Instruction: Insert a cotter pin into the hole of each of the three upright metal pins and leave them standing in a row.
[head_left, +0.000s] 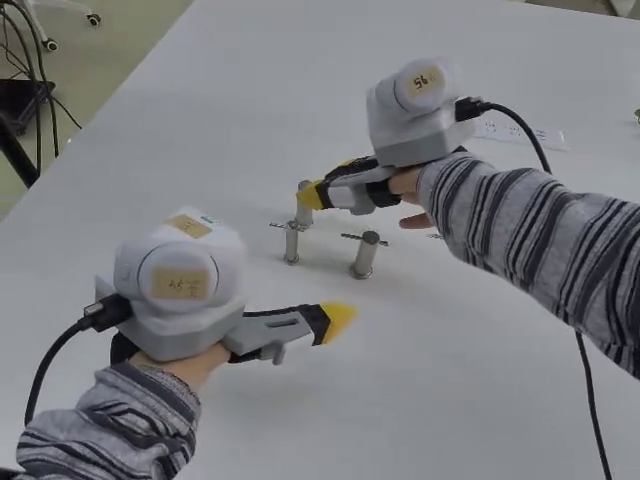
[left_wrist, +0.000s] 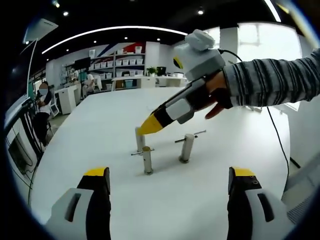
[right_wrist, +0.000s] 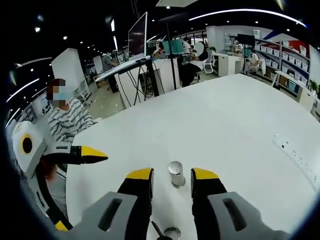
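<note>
The left claw (head_left: 335, 320) was closest, low over the white desk (head_left: 200, 120). Its two yellow tips were spread wide apart, with nothing between them. A hand in a striped sleeve (head_left: 110, 430) held it.

A bit past it stood three metal pins, all upright on the desk. The front-left pin (head_left: 291, 245) had a thin cotter pin (head_left: 280, 226) stuck across it near the top. The front-right pin (head_left: 364, 257) stood just beside it, and it had a second cotter pin (head_left: 352, 238) across it too.

The back pin (head_left: 304, 207) stood behind those two. I could not tell if it had a cotter pin in it.

The right claw (head_left: 310, 195) was at the back pin. In the right gripper view, its tips were spread a little and the round top of the back pin sat between them. The tips did not seem to squeeze it.

Far off on the desk lay a white power strip (head_left: 520, 130).
</note>
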